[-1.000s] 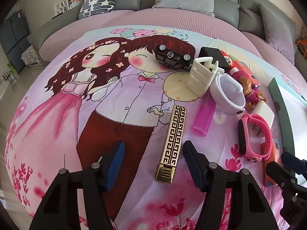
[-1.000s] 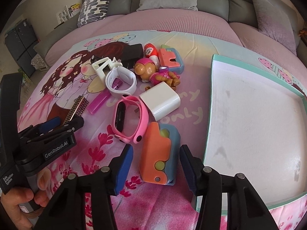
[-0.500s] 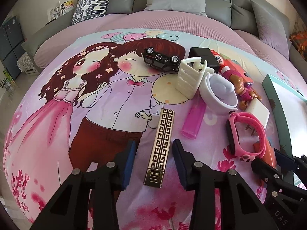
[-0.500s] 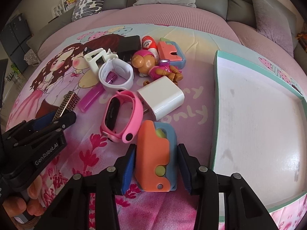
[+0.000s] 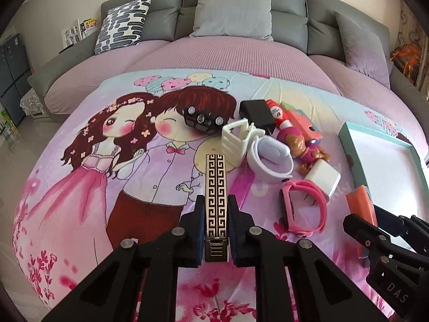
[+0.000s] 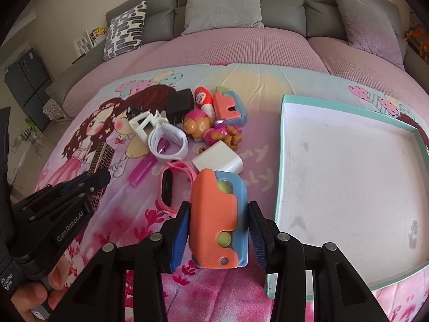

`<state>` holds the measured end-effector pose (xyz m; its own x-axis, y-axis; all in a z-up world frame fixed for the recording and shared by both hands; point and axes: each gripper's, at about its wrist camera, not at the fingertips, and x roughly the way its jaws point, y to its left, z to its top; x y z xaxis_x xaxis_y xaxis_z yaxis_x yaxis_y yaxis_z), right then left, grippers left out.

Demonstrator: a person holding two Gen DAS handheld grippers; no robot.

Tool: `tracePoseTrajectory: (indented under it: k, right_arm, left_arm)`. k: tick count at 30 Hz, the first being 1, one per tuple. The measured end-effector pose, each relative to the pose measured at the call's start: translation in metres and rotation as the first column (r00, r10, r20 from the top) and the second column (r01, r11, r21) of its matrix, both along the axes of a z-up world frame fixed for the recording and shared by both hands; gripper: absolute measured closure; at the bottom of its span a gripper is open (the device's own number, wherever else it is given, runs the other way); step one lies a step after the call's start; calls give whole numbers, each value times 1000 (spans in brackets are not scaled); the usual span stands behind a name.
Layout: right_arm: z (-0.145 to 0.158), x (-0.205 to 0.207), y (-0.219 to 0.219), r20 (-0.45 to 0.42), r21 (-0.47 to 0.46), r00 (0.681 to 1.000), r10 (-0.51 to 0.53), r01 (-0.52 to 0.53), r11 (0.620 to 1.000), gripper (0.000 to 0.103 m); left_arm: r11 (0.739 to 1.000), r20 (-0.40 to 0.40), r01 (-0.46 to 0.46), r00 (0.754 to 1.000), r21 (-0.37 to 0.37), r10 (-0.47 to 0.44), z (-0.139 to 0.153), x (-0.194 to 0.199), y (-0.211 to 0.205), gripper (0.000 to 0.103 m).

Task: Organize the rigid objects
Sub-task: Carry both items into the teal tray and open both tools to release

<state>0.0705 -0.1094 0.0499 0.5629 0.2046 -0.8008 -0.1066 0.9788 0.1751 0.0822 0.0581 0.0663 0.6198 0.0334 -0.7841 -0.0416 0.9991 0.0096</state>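
1. Gold-and-black key-pattern bar (image 5: 215, 204) – a slim, rigid metal-look block – sits clamped in the left gripper (image 5: 215, 237). Jaws have just been closing and the blue pads now press both long sides near its rear end.
2. Its long axis runs straight ahead along the fingers, so most of its length sticks out forward, unsupported, over the cartoon-print bedsheet (image 5: 80, 161).
3. Right gripper (image 6: 218, 234) holds the orange-and-blue plastic toy block (image 6: 217, 217) – pads bear on its two sides; jaws have just been closing on it.
4. Key relation: the shallow white tray with teal rim (image 6: 281, 161) lies to the right of both grippers. In the right wrist view its near-left corner is just beside the right gripper; in the left wrist view only its left edge shows, far right, beyond the right gripper.
5. Judgement: the right hand is nearer the tray and should drop first; the left must cross over the pile.
6. Pile between them: pink silicone wristband (image 5: 304, 205), white square charger (image 5: 323, 178), white plastic cuff (image 5: 269, 159), brown-and-pink toy figure (image 6: 211, 128).
7. Risk, as a guess – the bar pivots in a rear-end grip.
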Motion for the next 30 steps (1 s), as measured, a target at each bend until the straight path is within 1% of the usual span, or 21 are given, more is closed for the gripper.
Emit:
tracePoseTrajectory:
  k: [4, 6, 8, 10, 12, 13, 16, 21, 24, 30]
  right_arm:
    - [23, 6, -20, 48, 31, 998, -50, 48, 998, 58]
    - [32, 11, -33, 66, 30, 994, -82, 80, 996, 58]
    - [38, 16, -47, 81, 18, 989, -122, 121, 993, 58]
    - [42, 20, -66, 84, 31, 983, -163, 161, 986, 58]
    - [43, 23, -87, 85, 49, 974, -208, 205, 978, 58]
    - [43, 24, -98, 86, 42, 968, -235, 232, 972, 58]
    - [41, 25, -128, 87, 6, 946, -312, 313, 950, 58]
    - [32, 24, -173, 77, -61, 908, -413, 418, 907, 58]
    - [25, 22, -196, 68, -105, 884, -462, 467, 878, 58]
    - [11, 13, -230, 44, -141, 847, -530, 530, 836, 58]
  left_arm:
    - [999, 67, 33, 997, 19, -35, 33, 6, -16, 87]
    - [998, 88, 64, 994, 22, -66, 45, 11, -31, 87]
    - [995, 100, 93, 990, 26, -95, 53, 18, -49, 87]
    - [993, 105, 118, 987, 32, -121, 56, 24, -69, 87]
    - [990, 98, 139, 985, 29, -142, 55, 30, -87, 87]
    - [988, 93, 150, 984, 27, -152, 54, 32, -97, 87]
    - [983, 76, 181, 980, 23, -182, 49, 39, -123, 87]
    - [970, 44, 239, 970, 40, -240, 39, 48, -166, 87]
    - [961, 16, 273, 962, 43, -274, 33, 55, -190, 87]
    - [938, -16, 341, 940, 59, -340, 24, 62, -238, 87]
